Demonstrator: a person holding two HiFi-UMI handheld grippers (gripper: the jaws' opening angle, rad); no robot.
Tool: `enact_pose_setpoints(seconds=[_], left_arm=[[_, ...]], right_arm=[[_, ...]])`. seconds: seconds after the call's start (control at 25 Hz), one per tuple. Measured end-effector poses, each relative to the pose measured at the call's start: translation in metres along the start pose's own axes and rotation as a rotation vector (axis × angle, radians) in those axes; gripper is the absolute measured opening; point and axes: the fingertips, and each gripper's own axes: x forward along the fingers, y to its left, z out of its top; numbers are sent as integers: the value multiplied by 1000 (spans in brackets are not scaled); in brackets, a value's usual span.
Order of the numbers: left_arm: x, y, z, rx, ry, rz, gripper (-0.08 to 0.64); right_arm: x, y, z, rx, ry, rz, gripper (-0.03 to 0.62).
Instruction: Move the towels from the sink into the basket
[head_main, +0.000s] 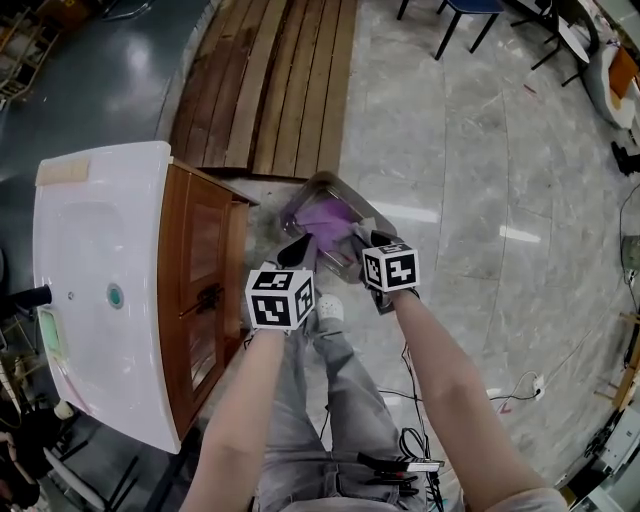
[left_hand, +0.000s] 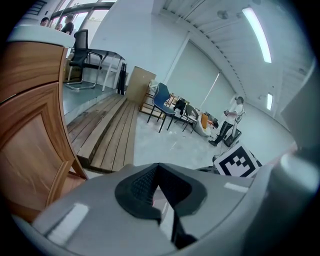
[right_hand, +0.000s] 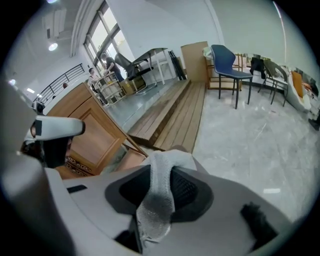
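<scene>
The basket (head_main: 322, 183) is standing on the floor just beside the wooden cabinet (head_main: 205, 290) that is carrying the white sink (head_main: 95, 250). A purple towel (head_main: 325, 218) is lying crumpled inside the basket, filling most of its visible bottom.

Both claws are hanging over the near edge of the basket and pointing down into it. The right claw (head_main: 358, 240) is positioned over the side of the basket away from the cabinet. In the right gripper view its jaws are standing apart. A second towel (right_hand: 156, 200), white to pale grey with a fine woven texture, is lying loosely in the gap as a narrow folded strip. Dark space is showing on both sides of the strip, and its upper end is drooping over the jaw tips toward the basket.

The left claw (head_main: 298, 250) is positioned over the side of the basket nearer the cabinet. In the left gripper view its jaws are sitting together, with no cloth showing between them.
</scene>
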Motion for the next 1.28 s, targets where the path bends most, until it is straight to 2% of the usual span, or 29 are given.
enact_pose_setpoints(seconds=[0.24, 0.56, 0.72, 0.84, 1.28], left_arm=[[-6, 11, -3, -11, 4, 8, 6], [-19, 11, 4, -3, -4, 0, 6], [-25, 6, 8, 9, -10, -11, 6], [-28, 6, 8, 12, -11, -14, 6], [-43, 7, 19, 26, -25, -5, 5]], right_arm=[[3, -4, 1, 6, 13, -29, 146], [-9, 2, 0, 11, 26, -38, 149], [-14, 1, -8, -59, 87, -94, 215], [-16, 1, -10, -103, 89, -123, 235], [-28, 19, 3, -103, 65, -73, 242]])
